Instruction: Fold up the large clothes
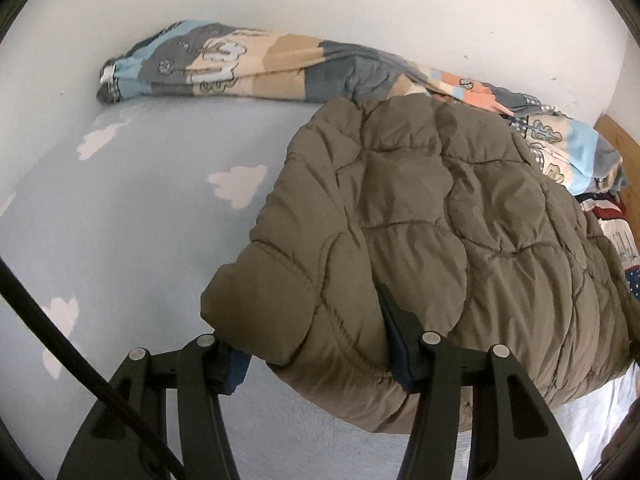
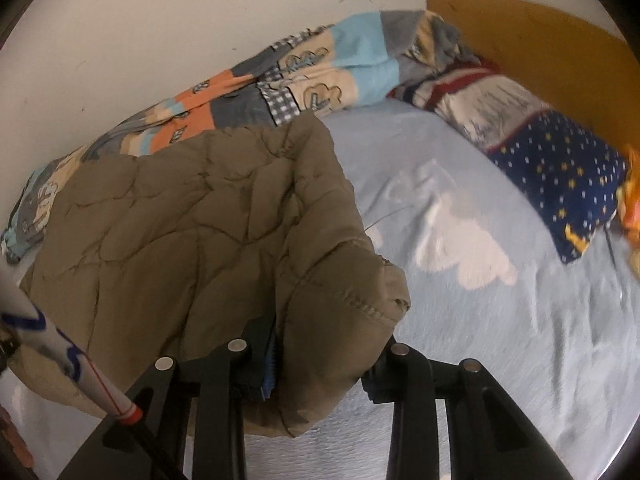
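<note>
White wall (image 1: 360, 8) backs a bed whose pale blue cloud-print sheet (image 1: 132, 216) is the work surface, giving room to spread a bulky garment. Along the wall lies a rolled patchwork quilt (image 1: 248, 64), with pillows (image 2: 560, 176) against an orange headboard (image 2: 540, 36), all pushed aside, probably to leave the middle free. Over the sheet hangs the olive quilted jacket (image 1: 440, 220), its far part trailing toward the quilt and its near edge raised by both tools, seemingly to carry that edge over for a fold. At one corner the left gripper (image 1: 316, 364) is clamped on the jacket's padded hem; at the other, the right gripper (image 2: 320, 360) pinches its stitched edge. Holding two corners likely keeps the edge taut and straight. A cable (image 1: 60, 340) crosses the left view.
</note>
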Tool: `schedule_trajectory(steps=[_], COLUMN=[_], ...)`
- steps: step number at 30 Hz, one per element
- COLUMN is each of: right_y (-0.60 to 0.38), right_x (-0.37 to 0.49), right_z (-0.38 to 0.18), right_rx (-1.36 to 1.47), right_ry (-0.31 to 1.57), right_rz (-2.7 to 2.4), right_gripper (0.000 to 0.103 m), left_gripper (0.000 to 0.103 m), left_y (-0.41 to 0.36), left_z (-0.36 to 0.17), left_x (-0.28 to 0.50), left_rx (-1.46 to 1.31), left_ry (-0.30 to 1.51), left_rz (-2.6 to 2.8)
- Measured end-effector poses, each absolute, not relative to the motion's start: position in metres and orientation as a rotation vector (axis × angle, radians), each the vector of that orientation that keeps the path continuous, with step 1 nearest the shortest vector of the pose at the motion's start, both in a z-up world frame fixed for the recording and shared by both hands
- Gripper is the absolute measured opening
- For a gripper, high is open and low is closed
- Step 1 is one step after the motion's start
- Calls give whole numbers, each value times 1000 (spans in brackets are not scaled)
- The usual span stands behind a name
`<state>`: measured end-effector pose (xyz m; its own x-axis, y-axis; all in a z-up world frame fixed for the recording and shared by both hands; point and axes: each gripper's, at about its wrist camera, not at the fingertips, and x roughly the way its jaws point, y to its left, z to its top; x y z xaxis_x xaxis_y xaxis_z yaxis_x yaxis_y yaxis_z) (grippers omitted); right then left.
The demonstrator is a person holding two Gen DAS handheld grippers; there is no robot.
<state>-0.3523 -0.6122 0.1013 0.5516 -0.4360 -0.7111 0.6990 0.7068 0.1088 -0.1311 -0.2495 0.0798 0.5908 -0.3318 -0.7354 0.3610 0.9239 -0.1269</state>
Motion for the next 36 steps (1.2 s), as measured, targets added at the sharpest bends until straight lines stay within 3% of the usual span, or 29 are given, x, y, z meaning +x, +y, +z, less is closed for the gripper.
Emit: schedule_trajectory(steps=[13,26,32,36], right_y=[-571,-527,-504,-516], right_x=[-368,-435,-480,-502], right_z=[148,188,180,145], right_rx=[209,199,242,450], right_ry=[653,585,595,671], right_rz=[-659,-612,-609,-594], right_gripper=[34,34,34,34], left_gripper=[53,52,52,59], left_y=[-234,-169,-139,-120], left_z=[121,162,137,98], left_x=[-149,-225,-257,-252], left_rx=[11,-37,-33,-131], left_ry=[790,743,813,1004], left_rz=[-449,-508,-504,-478])
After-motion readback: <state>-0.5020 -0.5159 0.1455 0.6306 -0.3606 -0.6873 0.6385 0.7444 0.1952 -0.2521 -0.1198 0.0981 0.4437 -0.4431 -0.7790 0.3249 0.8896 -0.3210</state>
